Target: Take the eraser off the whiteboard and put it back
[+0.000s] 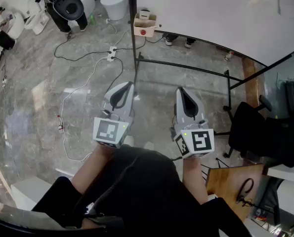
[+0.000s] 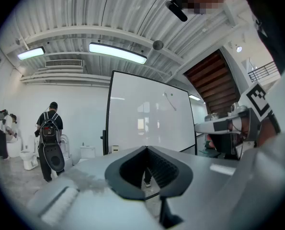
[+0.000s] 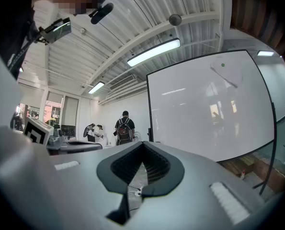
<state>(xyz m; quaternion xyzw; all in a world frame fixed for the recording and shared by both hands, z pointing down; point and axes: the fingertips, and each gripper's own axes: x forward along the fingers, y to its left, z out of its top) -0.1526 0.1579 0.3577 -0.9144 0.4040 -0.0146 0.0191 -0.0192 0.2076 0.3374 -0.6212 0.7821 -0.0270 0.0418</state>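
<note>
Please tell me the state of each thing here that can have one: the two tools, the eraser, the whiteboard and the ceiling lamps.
left tool: shut, holding nothing.
right tool: shut, holding nothing.
eraser: stuck high on the whiteboard, not yet taken off.
whiteboard: standing upright, no writing visible.
ceiling lamps: lit.

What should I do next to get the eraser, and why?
Probably raise the right gripper toward the eraser, which sits high on the whiteboard. That gripper and the left gripper are shut, empty and held level, short of the board.
</note>
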